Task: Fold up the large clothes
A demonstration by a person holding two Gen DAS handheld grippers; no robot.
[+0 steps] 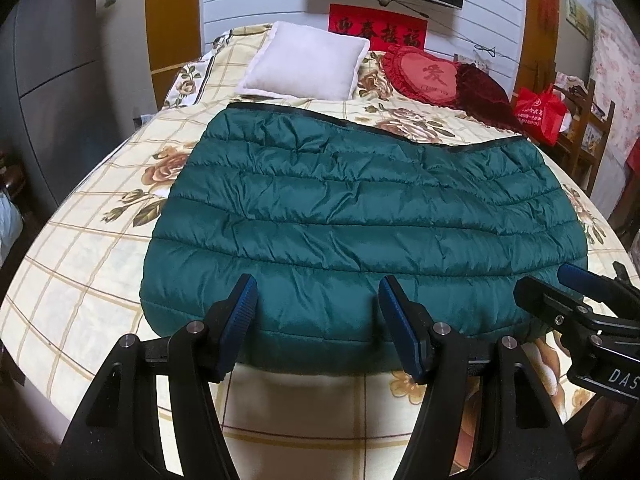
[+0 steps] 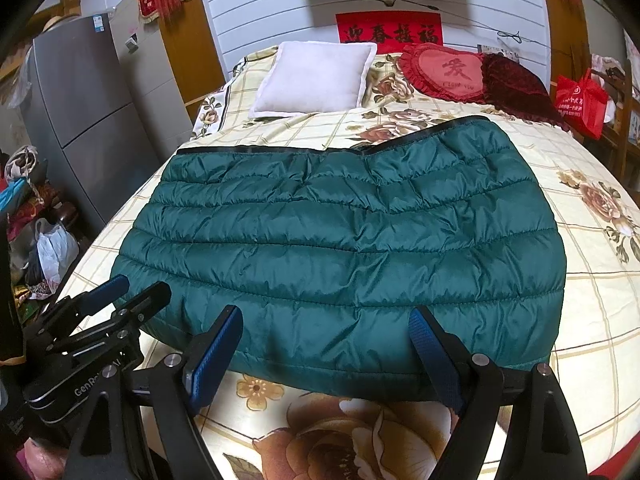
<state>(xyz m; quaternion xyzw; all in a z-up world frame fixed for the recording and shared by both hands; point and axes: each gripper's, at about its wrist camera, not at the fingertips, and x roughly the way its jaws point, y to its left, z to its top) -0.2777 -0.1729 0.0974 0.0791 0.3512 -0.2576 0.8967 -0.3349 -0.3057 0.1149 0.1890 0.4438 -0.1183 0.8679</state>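
Lying flat across the middle of the bed (image 1: 80,248), the green quilted jacket (image 1: 360,208) is looking already folded at least once: it is forming a broad rectangle with no sleeves or collar showing, its black-trimmed edge (image 1: 400,132) running along the far side at twelve o'clock and a rounded, puffy fold facing the near side at six. I am judging the task as partway through, with a further fold or two probably remaining to make a compact bundle.

The left hand-held gripper (image 1: 316,312) is hovering just over the near fold toward seven o'clock, its blue pads spread wide and pinching nothing. The right hand-held gripper (image 2: 324,344) is sitting over the same edge toward five o'clock, likewise spread and empty. Each one is showing at the margin of the other's view.

Bare floral bedspread is lying open on both sides at nine and three o'clock, giving room to swing either end inward. Beyond the trimmed edge, the white pillow (image 1: 308,64) and the red heart cushion (image 1: 424,74) are resting well apart from the jacket. The near edge of the bed is close below the fold.
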